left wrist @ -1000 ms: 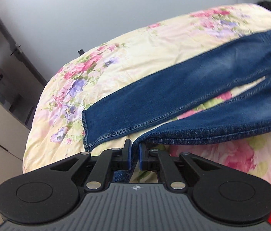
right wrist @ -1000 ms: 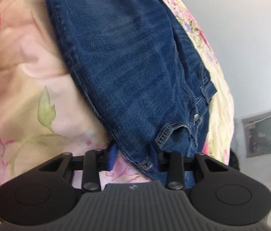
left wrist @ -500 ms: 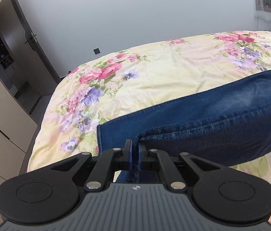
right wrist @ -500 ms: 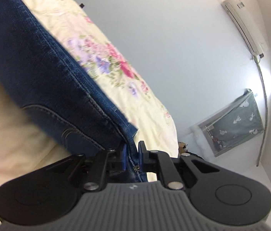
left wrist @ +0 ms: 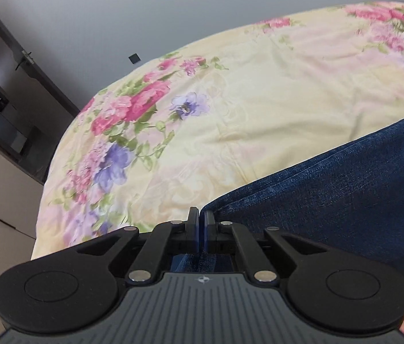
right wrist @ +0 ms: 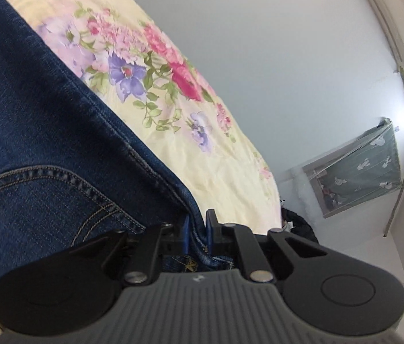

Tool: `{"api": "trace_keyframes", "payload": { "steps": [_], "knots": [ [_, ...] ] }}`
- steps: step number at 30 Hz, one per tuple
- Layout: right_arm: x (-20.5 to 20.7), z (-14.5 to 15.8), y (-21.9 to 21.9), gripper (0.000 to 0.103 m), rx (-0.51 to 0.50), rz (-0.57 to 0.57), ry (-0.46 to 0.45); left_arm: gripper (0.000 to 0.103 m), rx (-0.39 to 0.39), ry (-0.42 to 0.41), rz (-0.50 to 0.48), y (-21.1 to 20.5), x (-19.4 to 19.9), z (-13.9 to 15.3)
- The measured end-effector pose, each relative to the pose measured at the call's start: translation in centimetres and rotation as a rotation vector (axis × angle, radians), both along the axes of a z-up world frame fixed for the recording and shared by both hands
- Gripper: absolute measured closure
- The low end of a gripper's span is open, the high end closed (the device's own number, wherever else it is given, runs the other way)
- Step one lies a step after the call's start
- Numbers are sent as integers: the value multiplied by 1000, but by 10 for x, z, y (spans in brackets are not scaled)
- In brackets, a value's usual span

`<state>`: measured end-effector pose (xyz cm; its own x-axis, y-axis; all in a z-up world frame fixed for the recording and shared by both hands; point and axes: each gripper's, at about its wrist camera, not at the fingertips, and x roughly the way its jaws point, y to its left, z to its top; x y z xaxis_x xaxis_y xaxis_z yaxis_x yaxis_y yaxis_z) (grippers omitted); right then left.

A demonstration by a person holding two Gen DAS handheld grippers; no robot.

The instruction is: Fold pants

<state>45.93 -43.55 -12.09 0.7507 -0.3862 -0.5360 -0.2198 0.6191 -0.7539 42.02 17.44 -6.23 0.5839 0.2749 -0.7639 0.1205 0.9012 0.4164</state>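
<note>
- The pants (left wrist: 345,197) now lie doubled on the bed (left wrist: 259,100): a second ago two legs were spread apart, now I see one stacked band.
- My left tongs (left wrist: 201,225) are clamped on the hem end, my right tongs (right wrist: 196,229) on the waistband by the pocket (right wrist: 44,200).
- I judge the lengthwise fold nearly laid; releasing comes next.

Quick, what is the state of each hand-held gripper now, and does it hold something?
Left hand-held gripper: closed on the edge of the jeans.
Right hand-held gripper: closed on the jeans near the back pocket.
</note>
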Motion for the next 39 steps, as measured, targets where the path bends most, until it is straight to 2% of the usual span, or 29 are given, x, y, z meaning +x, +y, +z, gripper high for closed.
{"api": "trace_keyframes", "payload": {
  "steps": [4, 8, 9, 12, 13, 14, 16, 19, 22, 25, 28, 31, 32, 36, 39],
  "knots": [
    [30, -35, 8, 99, -9, -23, 45, 100, 7, 37, -4, 0, 32, -31],
    [48, -61, 10, 99, -24, -38, 79, 98, 25, 53, -9, -2, 45, -54],
    [50, -64, 10, 98, -15, -50, 83, 94, 22, 52, -5, -1, 45, -58],
    [51, -66, 11, 96, -9, -79, 78, 68, 24, 58, 1, 3, 42, -62],
    [50, -64, 12, 88, -7, -91, 70, 46, 32, 57, 4, 6, 41, -60],
    [48, -60, 12, 65, -7, -104, 55, 29, 28, 44, -1, 9, 37, -56],
    [42, -47, 14, 40, 8, -106, 3, 27, 8, 7, -3, 18, 30, -40],
    [31, -27, 18, 39, 29, -143, -33, 28, 20, -35, 40, 36, 19, -10],
    [10, -10, 26, 38, 115, -166, -35, 29, 15, -54, 77, 60, 3, 16],
    [-20, -2, 39, 37, 187, -187, -29, 30, -90, -59, 130, 86, -25, 31],
    [-52, -5, 52, 37, 267, -201, -6, 30, -217, -58, 190, 111, -60, 30],
    [-81, -12, 66, 37, 282, -202, 10, 44, -339, -31, 270, 137, -87, 13],
    [-90, -15, 70, 37, 280, -208, 13, 44, -381, -25, 305, 145, -94, 6],
    [-123, -20, 76, 37, 276, -249, -9, 47, -656, -52, 496, 188, -127, -22],
    [-139, -19, 74, 37, 302, -290, -14, 47, -912, -112, 619, 214, -145, -43]
  ]
}}
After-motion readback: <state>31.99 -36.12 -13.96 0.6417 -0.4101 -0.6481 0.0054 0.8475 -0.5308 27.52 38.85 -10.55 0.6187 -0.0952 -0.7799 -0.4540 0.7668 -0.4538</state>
